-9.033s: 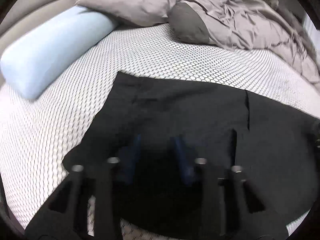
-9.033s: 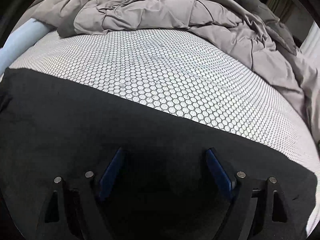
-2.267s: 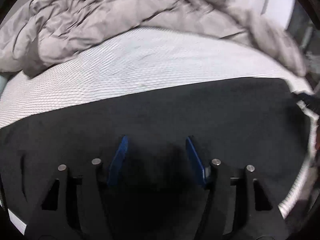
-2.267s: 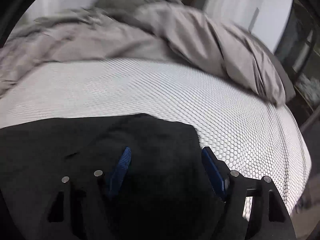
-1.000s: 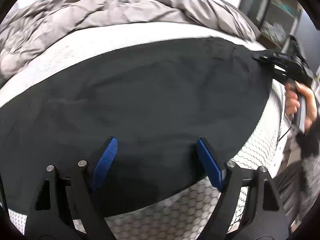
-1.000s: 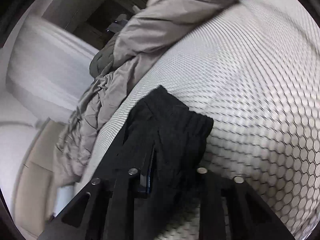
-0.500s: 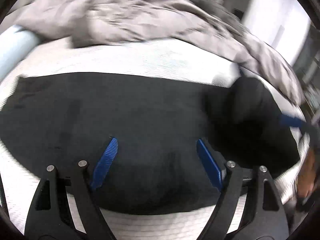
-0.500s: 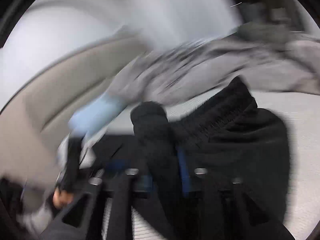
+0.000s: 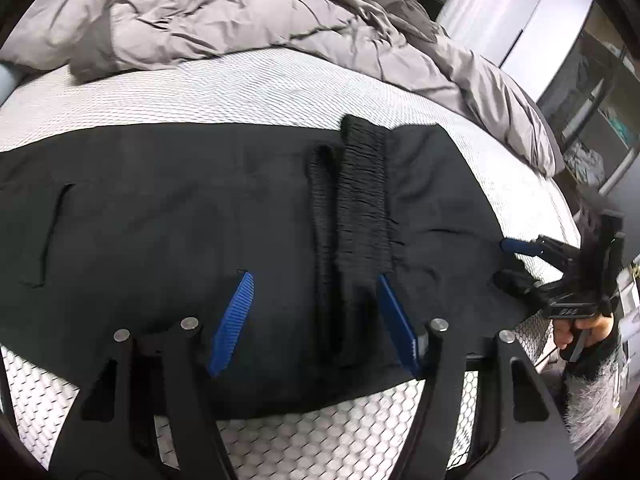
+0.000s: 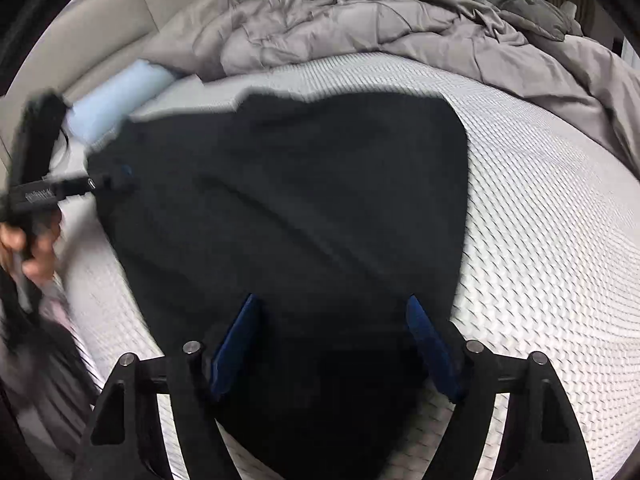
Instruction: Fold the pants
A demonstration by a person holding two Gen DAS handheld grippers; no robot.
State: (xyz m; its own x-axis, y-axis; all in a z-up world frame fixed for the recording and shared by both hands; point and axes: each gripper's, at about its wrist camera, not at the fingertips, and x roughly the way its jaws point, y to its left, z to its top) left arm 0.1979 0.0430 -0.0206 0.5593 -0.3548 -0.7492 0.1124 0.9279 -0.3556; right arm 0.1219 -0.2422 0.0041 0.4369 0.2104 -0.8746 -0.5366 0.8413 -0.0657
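My left wrist cam looks steeply down, close over the black pants [image 9: 168, 216]; my right cam likewise, from their other end. Both share pants, mattress [image 10: 540, 208], duvet [image 9: 224, 12].

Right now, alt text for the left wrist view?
Black pants lie flat on a honeycomb-patterned mattress, ribbed waistband folded onto them. The left gripper hovers above, jaws closing on nothing; the right gripper is at the pants' right edge.

The pants [image 9: 180, 208] were matt black cloth, ribbed at the waistband [image 9: 362, 200]; beneath them the mattress [image 9: 248, 92] showed a honeycomb-textured weave
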